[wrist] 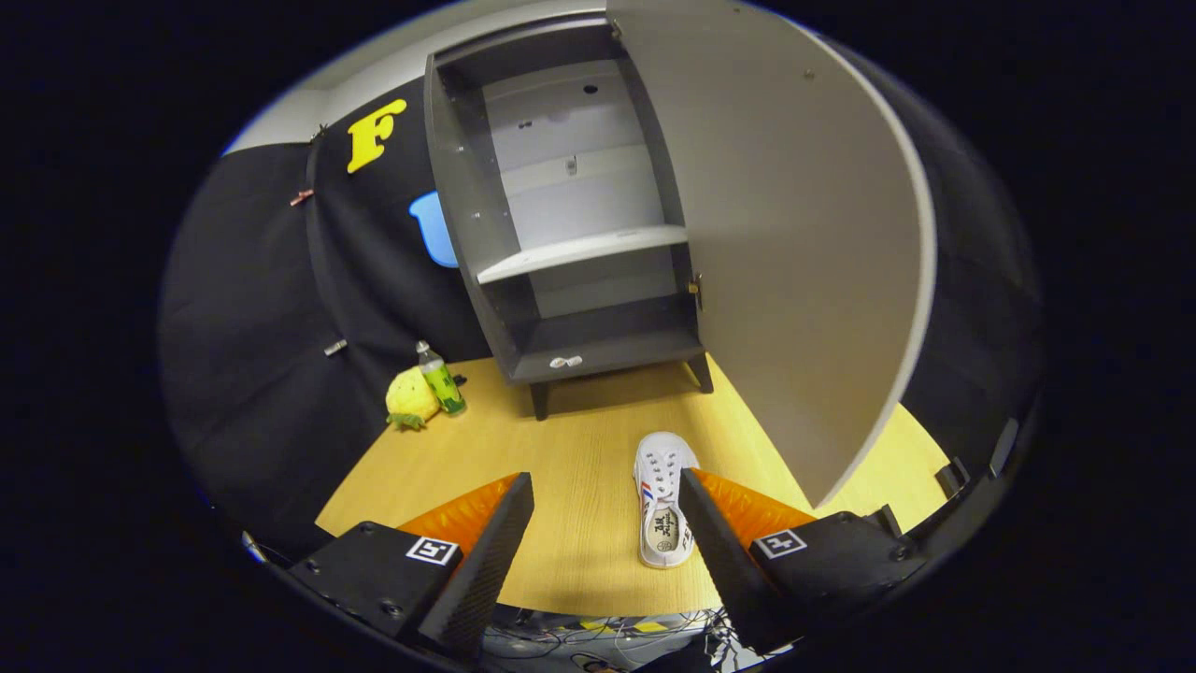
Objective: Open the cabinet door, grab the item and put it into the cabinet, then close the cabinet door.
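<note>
A: Fingers of gripper (607, 523) spread wide, holding nothing. Shoe (664, 500) lying on table (561, 449) before open cabinet (570, 234).

B: Probably light, soft upper; better pinched across the firmer heel collar.

- The shoe (664, 500) lying on the surface carries dark printed writing on its insole; it is too small to read.
- Its side shows red and blue stripes, no legible brand.
- Each half of the gripper (607, 523) bears a square black-and-white marker tag, a pattern with no letters.
- The bottle (440, 378) has a green label, unreadable.
</note>
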A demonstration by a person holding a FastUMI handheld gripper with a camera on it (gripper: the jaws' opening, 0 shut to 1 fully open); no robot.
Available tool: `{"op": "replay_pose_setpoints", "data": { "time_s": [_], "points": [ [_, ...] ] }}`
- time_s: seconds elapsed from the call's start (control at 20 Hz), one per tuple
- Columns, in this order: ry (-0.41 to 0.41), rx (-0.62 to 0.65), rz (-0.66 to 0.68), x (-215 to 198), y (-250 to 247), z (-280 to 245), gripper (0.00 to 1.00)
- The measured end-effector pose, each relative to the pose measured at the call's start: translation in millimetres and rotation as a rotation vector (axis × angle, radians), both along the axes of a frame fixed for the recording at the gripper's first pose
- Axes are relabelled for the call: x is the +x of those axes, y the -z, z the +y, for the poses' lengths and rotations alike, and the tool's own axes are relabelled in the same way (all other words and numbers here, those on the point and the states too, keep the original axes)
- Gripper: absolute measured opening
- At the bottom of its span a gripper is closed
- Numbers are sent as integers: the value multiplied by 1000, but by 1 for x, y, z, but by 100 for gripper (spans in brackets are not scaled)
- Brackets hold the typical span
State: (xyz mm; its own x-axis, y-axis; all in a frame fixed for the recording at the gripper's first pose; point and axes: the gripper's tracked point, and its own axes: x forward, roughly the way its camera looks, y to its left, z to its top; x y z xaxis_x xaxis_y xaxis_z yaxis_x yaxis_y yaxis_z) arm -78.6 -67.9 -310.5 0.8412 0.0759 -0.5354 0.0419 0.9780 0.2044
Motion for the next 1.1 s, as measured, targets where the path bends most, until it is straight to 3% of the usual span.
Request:
{"op": "replay_pose_setpoints", "data": {
  "time_s": [0.55,0.9,0.95,1.05,1.1],
  "points": [
    [-73,-85,155,66,127,-1,99],
    [-104,-165,308,66,194,1,97],
    [-112,-187,325,65,201,2,94],
    [-126,-254,340,65,209,-5,78],
    [-124,-268,351,65,211,-6,65]
  ]
}}
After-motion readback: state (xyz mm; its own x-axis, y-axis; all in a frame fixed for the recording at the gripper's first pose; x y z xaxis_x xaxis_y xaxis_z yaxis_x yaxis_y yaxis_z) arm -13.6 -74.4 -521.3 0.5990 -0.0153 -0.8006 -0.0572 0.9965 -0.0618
